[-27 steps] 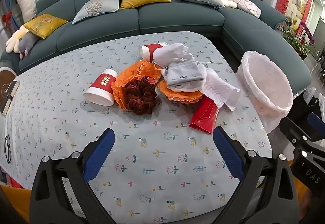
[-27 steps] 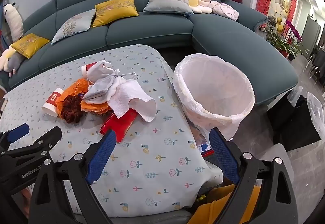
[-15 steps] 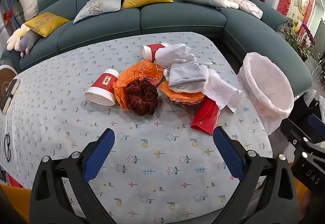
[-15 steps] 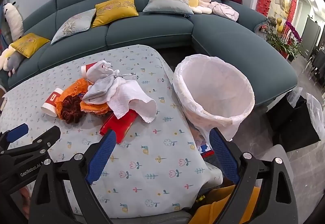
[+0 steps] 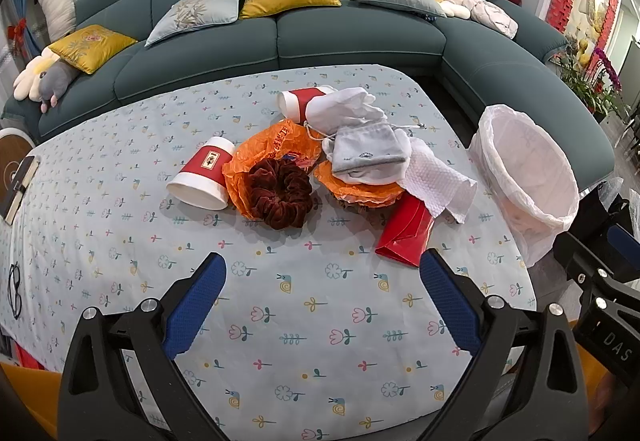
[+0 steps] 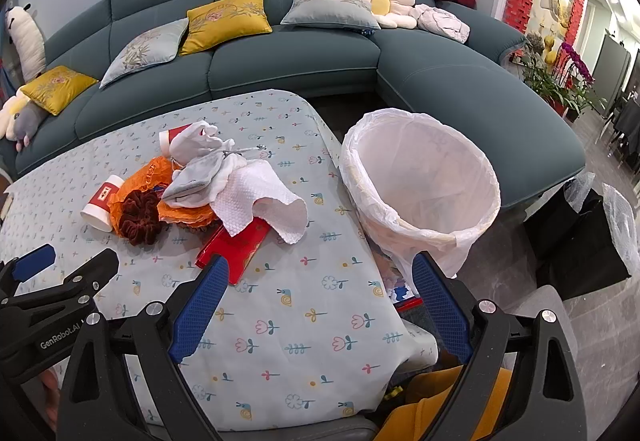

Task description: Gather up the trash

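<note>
Hovering above the near part of the worktop (image 5: 120,161), left hand-held gripper (image 5: 322,273) with blue pads spread wide, holding nothing between them. Hanging over the worktop's right corner, right hand-held gripper (image 6: 320,273), likewise gaping and gripping nothing, angled down toward the floral cloth.

Lying heaped in the middle of the worktop, the trash: a red-and-white paper cup (image 5: 204,179) tipped on its side at the pile's left edge, touching crumpled orange plastic (image 5: 268,153); a dark red velvet scrunchie (image 5: 280,195) sitting on that orange plastic; a second paper cup (image 5: 298,101) lying at the far side of the pile, partly under a white glove (image 5: 348,113); a grey drawstring pouch (image 5: 368,153) resting on top (its cord trailing right); a white embossed paper towel (image 5: 436,181) draping off the pile's right side onto a flat red packet (image 5: 406,233).

Standing just beside the worktop's right edge, on the floor, a bin lined with a white bag (image 6: 420,177), open-mouthed, apparently empty. Curving behind the worktop, a teal sofa (image 5: 320,33) carrying cushions and plush toys.
</note>
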{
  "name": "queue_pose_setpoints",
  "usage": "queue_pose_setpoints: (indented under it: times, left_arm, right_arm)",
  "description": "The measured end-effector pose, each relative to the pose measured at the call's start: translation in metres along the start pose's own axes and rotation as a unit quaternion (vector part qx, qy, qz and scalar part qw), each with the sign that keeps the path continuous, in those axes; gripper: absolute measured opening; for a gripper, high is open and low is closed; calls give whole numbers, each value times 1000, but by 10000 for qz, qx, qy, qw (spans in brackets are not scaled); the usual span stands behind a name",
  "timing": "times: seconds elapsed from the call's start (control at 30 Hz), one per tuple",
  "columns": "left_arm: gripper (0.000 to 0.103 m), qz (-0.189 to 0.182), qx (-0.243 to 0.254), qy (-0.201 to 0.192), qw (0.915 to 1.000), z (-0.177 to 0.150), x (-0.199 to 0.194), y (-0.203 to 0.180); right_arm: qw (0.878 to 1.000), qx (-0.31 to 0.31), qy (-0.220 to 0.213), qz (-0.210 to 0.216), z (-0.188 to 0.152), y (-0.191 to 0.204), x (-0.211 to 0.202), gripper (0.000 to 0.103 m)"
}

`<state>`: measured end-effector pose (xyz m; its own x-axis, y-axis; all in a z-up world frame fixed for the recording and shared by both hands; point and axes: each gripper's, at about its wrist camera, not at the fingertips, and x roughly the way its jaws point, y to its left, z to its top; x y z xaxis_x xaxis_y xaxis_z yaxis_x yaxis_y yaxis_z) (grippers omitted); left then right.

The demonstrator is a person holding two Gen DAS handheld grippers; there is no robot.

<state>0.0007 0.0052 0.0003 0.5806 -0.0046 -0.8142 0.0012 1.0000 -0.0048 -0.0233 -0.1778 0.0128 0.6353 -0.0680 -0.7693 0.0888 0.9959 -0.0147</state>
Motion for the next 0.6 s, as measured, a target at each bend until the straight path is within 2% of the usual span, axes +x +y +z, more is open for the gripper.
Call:
queue_pose_setpoints:
  times: [0.6]
  left_arm:
    - [93, 6, 1, -9, 10000, 0, 0, 0]
  right_arm:
    - [10000, 0, -12, -11, 2, -2, -1, 89]
